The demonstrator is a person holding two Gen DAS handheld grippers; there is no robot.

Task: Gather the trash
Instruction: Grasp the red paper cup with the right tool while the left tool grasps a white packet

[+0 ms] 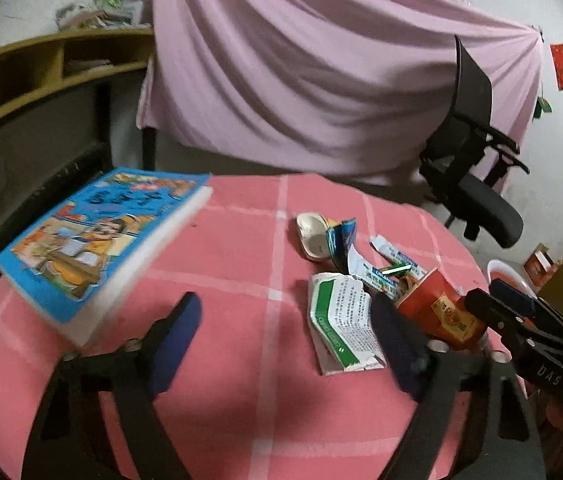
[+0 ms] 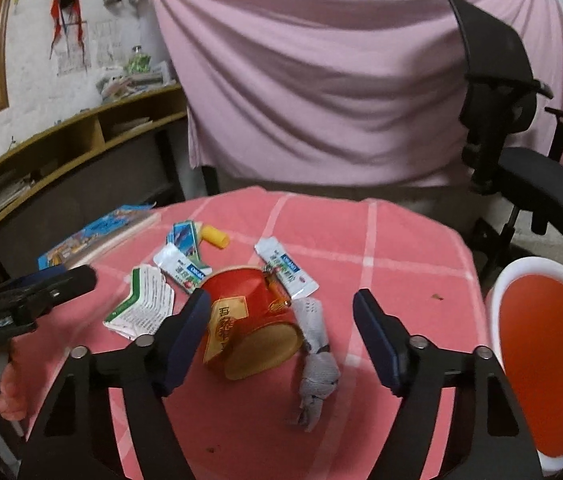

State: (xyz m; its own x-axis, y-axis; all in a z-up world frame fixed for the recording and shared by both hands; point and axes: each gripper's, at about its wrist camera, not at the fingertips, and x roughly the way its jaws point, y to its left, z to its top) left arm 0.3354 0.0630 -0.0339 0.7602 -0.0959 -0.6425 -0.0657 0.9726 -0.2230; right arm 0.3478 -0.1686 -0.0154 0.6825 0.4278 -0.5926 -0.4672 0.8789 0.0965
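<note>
A red paper cup [image 2: 249, 320] lies on its side on the pink checked table [image 2: 401, 248], also in the left wrist view [image 1: 437, 312]. Around it lie a folded green-and-white leaflet [image 2: 141, 308], white sachets [image 2: 287, 272], a blue wrapper [image 2: 183, 236], a yellow cap [image 2: 215, 236] and a grey crumpled cloth [image 2: 315, 344]. My right gripper [image 2: 281, 320] is open, low over the cup and cloth. My left gripper [image 1: 285, 332] is open above the table, left of the leaflet [image 1: 341, 324]. A white shell-like piece [image 1: 313, 236] lies behind.
A blue picture book [image 1: 97, 240] lies at the table's left edge. A white bin with a red liner [image 2: 545, 360] stands right of the table. A black office chair [image 2: 521, 140] and a pink draped sheet [image 2: 321, 80] are behind. Wooden shelves [image 2: 61, 148] stand at left.
</note>
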